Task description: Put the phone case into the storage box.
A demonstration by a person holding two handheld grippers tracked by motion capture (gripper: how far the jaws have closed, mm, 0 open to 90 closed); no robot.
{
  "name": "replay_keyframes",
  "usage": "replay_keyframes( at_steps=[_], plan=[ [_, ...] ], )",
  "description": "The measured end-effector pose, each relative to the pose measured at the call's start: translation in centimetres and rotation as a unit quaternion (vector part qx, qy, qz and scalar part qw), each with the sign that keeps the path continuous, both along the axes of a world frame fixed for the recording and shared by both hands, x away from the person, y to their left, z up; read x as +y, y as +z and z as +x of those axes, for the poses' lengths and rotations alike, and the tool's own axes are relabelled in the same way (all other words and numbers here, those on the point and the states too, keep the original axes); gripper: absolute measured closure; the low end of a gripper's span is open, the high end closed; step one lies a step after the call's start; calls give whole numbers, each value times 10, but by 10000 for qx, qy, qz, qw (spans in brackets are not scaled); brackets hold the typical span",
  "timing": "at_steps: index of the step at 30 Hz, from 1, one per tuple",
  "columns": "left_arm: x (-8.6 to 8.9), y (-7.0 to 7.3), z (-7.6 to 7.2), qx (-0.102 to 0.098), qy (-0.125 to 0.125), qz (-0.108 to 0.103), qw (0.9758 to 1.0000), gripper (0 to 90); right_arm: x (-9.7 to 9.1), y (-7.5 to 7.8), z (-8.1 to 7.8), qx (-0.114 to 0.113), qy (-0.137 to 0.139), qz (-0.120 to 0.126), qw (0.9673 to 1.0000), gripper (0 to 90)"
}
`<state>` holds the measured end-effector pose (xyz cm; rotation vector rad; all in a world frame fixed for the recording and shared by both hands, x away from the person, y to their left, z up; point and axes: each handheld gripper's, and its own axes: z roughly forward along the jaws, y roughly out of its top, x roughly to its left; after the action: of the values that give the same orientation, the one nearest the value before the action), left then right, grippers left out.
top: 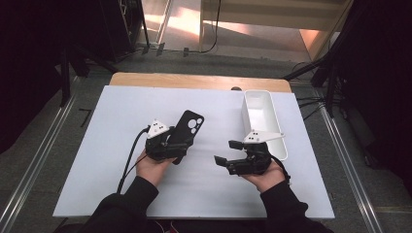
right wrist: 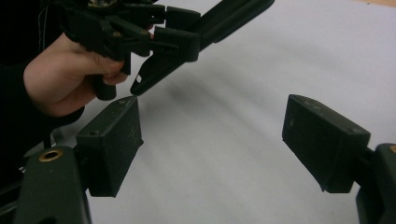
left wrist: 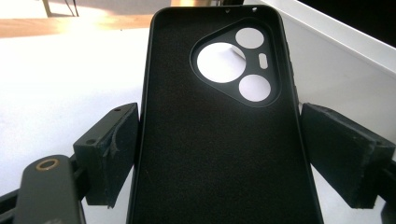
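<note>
We see both forearms in dark sleeves coming in from the near edge in the high view. The left hand (top: 154, 167) wraps its gripper from below, the left gripper (top: 179, 141) pointing away and slightly rightward, its jaws clamped on a flat item's two long edges. The right hand (top: 266, 175) cradles the right gripper (top: 228, 152), turned sideways so its jaws point toward the left hand; those jaws stand apart with nothing between them, both pads bare
</note>
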<state>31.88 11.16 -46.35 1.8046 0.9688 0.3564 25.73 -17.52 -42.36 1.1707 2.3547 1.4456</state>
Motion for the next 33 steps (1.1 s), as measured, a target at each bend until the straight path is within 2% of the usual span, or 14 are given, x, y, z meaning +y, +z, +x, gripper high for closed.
replay_keyframes(
  at_steps=[2,6,17,24,28,33],
  plan=[
    [0,-1,-2,-44,18,-52,10000,144,4,2,3,-15,19,17,10000,183],
    [-1,-3,-5,3,38,-105,9999,143,11,6,7,-20,27,59,10000,184],
    [-2,-6,-11,95,115,-409,9991,144,18,11,23,118,-171,255,9995,192],
    [-7,-9,-17,55,167,-391,9991,144,21,11,34,197,-290,357,9987,196],
    [-9,-10,-21,-141,269,-371,9988,143,23,10,40,254,-366,386,9983,196],
    [-12,-12,-24,-172,280,-375,9988,143,25,9,46,349,-405,472,9975,209]
  ],
)
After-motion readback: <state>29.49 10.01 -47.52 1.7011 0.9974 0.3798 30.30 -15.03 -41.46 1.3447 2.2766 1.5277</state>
